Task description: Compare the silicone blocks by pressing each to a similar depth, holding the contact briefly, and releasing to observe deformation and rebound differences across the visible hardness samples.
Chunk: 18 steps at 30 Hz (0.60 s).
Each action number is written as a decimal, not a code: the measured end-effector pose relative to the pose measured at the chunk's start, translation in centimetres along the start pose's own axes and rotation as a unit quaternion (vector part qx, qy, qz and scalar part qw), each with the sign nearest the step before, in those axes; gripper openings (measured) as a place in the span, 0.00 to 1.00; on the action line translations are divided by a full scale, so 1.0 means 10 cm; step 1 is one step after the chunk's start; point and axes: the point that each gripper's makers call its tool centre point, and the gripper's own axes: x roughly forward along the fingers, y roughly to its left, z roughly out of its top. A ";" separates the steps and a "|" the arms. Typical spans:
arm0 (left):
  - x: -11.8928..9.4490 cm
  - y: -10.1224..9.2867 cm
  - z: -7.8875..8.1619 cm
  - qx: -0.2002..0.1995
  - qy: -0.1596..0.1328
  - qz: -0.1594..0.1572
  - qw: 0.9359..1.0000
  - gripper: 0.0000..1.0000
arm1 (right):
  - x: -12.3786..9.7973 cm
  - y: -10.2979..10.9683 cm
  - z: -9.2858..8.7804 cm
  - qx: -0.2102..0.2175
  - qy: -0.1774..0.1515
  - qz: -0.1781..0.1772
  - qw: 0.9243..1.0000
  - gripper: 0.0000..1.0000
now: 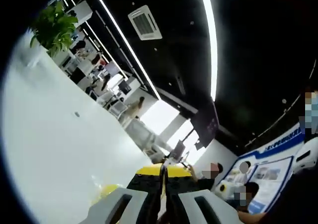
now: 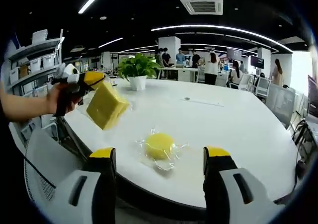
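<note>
A square yellow silicone block point(image 2: 107, 105) in a clear bag hangs in the air above the left end of the white table point(image 2: 228, 124). A hand holds my left gripper point(image 2: 93, 79) there, shut on the block's upper corner. In the left gripper view its yellow-tipped jaws point(image 1: 162, 177) meet with a thin edge pinched between them, and a bit of yellow point(image 1: 107, 190) shows below left. A round yellow block point(image 2: 159, 145) in clear wrap lies on the table near its front edge. My right gripper point(image 2: 160, 153) stands open in front of it, one jaw on each side, apart from it.
A potted plant point(image 2: 137, 67) stands at the table's far side, and also shows as a plant point(image 1: 52, 28) in the left gripper view. A mesh chair point(image 2: 39, 169) is at the lower left, shelves point(image 2: 35, 60) behind it. People stand and sit at the back.
</note>
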 end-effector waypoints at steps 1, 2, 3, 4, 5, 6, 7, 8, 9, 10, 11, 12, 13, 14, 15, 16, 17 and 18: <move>0.00 0.04 -0.02 -0.004 0.000 0.005 1.000 0.00 | -0.01 -0.03 -0.02 0.005 0.001 -0.004 1.000 0.66; -0.01 0.09 -0.04 -0.008 0.001 0.012 1.000 0.00 | -0.01 -0.04 -0.04 0.006 0.002 -0.006 1.000 0.66; -0.01 0.14 -0.06 -0.011 0.000 0.020 1.000 0.00 | -0.02 -0.06 -0.06 0.009 0.005 -0.009 1.000 0.66; -0.02 0.19 -0.07 -0.014 -0.002 0.027 1.000 0.00 | -0.03 -0.08 -0.09 0.009 0.009 -0.014 1.000 0.66; -0.03 0.27 -0.09 -0.020 -0.003 0.038 0.999 0.00 | -0.03 -0.09 -0.11 0.010 0.012 -0.018 1.000 0.66; -0.04 0.33 -0.10 -0.026 -0.005 0.048 0.998 0.00 | -0.04 -0.10 -0.13 0.014 0.014 -0.021 1.000 0.67; -0.04 0.39 -0.12 -0.028 -0.005 0.053 0.998 0.00 | -0.05 -0.11 -0.13 0.015 0.014 -0.021 1.000 0.67; -0.05 0.42 -0.12 -0.029 -0.008 0.056 0.998 0.00 | -0.06 -0.12 -0.14 0.016 0.015 -0.024 0.999 0.67; -0.05 0.48 -0.13 -0.034 -0.010 0.062 0.997 0.00 | -0.06 -0.13 -0.14 0.016 0.016 -0.026 0.999 0.67; -0.05 0.52 -0.13 -0.036 -0.012 0.067 0.997 0.00 | -0.07 -0.14 -0.15 0.015 0.018 -0.029 0.999 0.67; -0.05 0.56 -0.12 -0.040 -0.014 0.071 0.997 0.00 | -0.08 -0.14 -0.15 0.015 0.018 -0.031 0.999 0.67; -0.06 0.61 -0.11 -0.044 -0.018 0.077 0.996 0.00 | -0.08 -0.15 -0.16 0.016 0.019 -0.033 0.999 0.67; -0.05 0.64 -0.10 -0.045 -0.022 0.079 0.996 0.00 | -0.09 -0.15 -0.17 0.016 0.020 -0.033 0.999 0.67; -0.05 0.70 -0.09 -0.049 -0.027 0.087 0.995 0.00 | -0.09 -0.16 -0.17 0.016 0.022 -0.034 0.999 0.67; -0.05 0.75 -0.08 -0.050 -0.028 0.093 0.994 0.00 | -0.10 -0.16 -0.18 0.015 0.023 -0.034 0.999 0.68; -0.06 0.83 -0.09 -0.047 -0.025 0.106 0.993 0.00 | -0.10 -0.15 -0.18 0.012 0.024 -0.034 0.999 0.69; -0.06 0.88 -0.11 -0.044 -0.022 0.117 0.992 0.00 | -0.10 -0.15 -0.19 0.009 0.025 -0.033 0.999 0.70; -0.07 0.94 -0.12 -0.043 -0.020 0.129 0.991 0.00 | -0.10 -0.14 -0.19 0.010 0.024 -0.032 0.999 0.71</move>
